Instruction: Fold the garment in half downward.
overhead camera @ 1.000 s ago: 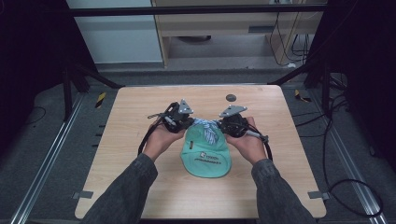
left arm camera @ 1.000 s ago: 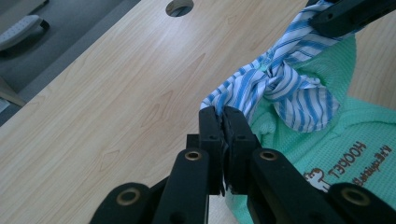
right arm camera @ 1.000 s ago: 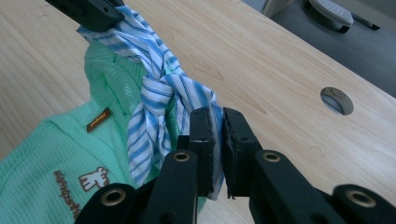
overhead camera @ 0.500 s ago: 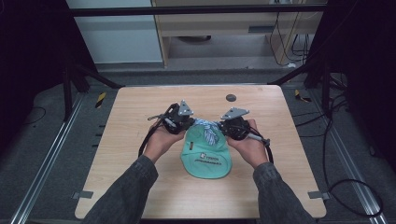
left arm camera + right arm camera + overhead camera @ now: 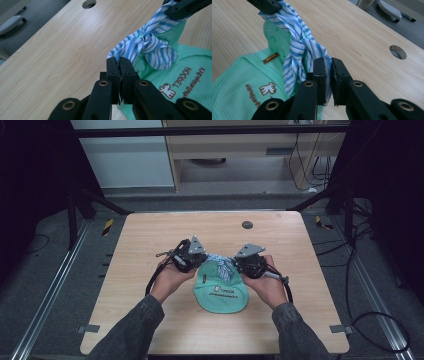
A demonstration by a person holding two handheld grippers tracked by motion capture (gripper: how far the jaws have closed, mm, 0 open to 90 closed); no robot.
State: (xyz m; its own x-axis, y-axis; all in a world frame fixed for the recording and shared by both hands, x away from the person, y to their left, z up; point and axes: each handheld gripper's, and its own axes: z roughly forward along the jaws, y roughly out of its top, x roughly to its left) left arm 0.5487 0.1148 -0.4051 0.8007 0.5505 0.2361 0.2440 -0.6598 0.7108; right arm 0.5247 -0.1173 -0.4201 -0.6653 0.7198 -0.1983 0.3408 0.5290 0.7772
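A green bag (image 5: 221, 292) lies on the wooden bench (image 5: 150, 235), a bit nearer the front edge than the back edge and close to the middle from side to side. It has a small picture and some writing on it. At its top end a blue and white striped cloth (image 5: 220, 265) is tied in a knot.

The left gripper (image 5: 192, 256) is squeezed tight on one end of the striped cloth (image 5: 145, 47). In the left gripper view the jaws are almost together with the cloth pinched between them. The right gripper (image 5: 243, 261) is squeezed tight on the other end of the striped cloth (image 5: 299, 47). The cloth is pulled between the two grippers, and the knot sits in the middle, just above the bag.

Both hands rest on the bench at the two sides of the bag, so they hide its top corners. Black cables hang from the grippers toward the front edge.

There is a round hole (image 5: 247, 225) in the bench near the back edge, well apart from the bag. A small brown tag (image 5: 270, 58) is on the bag near the knot; it may be a label, but it is too small to read.
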